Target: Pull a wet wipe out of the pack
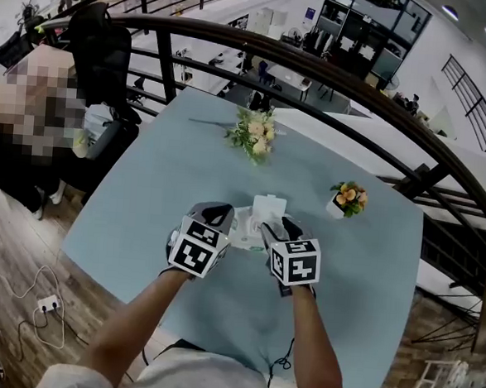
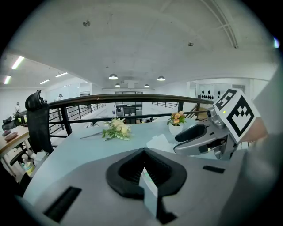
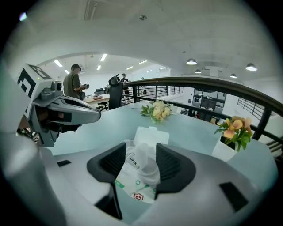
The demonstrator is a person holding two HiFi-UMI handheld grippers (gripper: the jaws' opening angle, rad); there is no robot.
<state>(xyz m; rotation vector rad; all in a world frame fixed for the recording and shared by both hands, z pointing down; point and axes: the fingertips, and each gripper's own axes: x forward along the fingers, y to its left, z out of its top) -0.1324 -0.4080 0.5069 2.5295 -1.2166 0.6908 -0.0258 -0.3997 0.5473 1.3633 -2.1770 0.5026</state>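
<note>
Pale blue table (image 1: pixel 169 184) carries the wet-wipe pack (image 1: pixel 248 232) at its middle, lid (image 3: pixel 151 135) flipped open. Both grippers reach forward side by side, tipped downward over it. The left gripper (image 2: pixel 144 173) has its jaws closed on the pack's thin edge. The right gripper (image 3: pixel 139 162) holds its jaws wide apart around a crumpled white wipe (image 3: pixel 144 155) rising from the opening.
</note>
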